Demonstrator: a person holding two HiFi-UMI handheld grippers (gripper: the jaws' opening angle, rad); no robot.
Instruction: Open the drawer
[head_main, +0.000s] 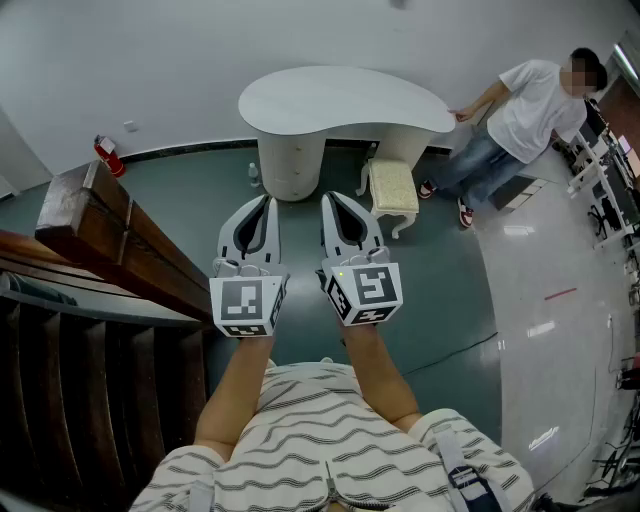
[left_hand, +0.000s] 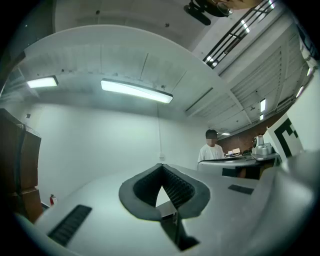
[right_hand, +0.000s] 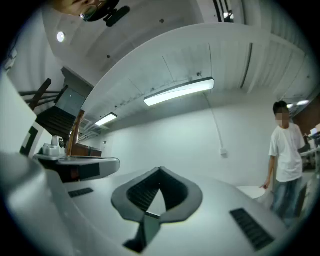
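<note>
The left gripper (head_main: 266, 202) and the right gripper (head_main: 336, 200) are being held level, side by side, each with its jaws pressed together on nothing. No drawer is being shown. It is judged to lie in the white kidney-shaped desk (head_main: 340, 100) straight ahead, well apart from both grippers and nearer to neither.

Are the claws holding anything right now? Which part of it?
Nothing is held. The left claw and the right claw are both shut, tips touching, with nothing between them.
</note>
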